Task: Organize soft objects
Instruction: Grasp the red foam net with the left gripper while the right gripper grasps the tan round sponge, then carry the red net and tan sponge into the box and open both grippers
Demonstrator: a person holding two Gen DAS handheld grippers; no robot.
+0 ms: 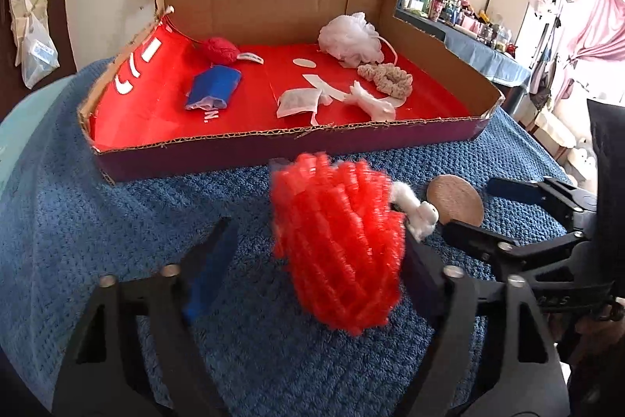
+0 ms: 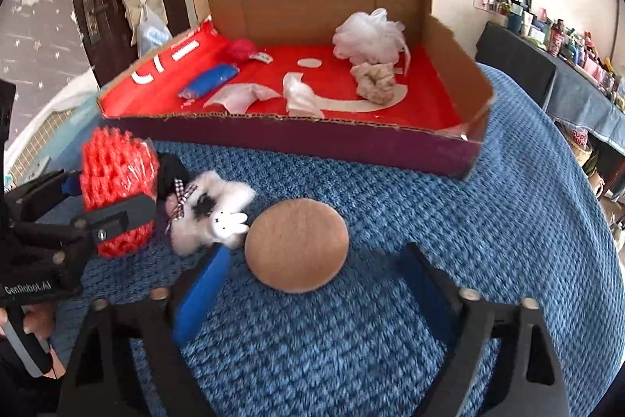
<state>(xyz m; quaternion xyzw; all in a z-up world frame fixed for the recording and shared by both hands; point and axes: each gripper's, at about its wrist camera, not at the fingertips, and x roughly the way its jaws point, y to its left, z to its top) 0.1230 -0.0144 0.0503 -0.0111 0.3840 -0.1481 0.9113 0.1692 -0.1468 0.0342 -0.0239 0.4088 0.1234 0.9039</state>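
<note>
Free room and obstacles, as we find them:

- Blue towel: bare in front of the cardboard box and to the right of the tan round pad; we see open passage there.
- Box front wall: low; back and right walls stand tall and close those sides.
- Box floor: we count an open red strip down the middle, between the blue pouch and the white plastic scraps.
- Back right corner: taken up by the white mesh puff and the beige scrunchie.
- Red mesh sponge: fills most of the gap in the left tool.
- White plush toy: lies between sponge and pad, just beside the right tool.
</note>
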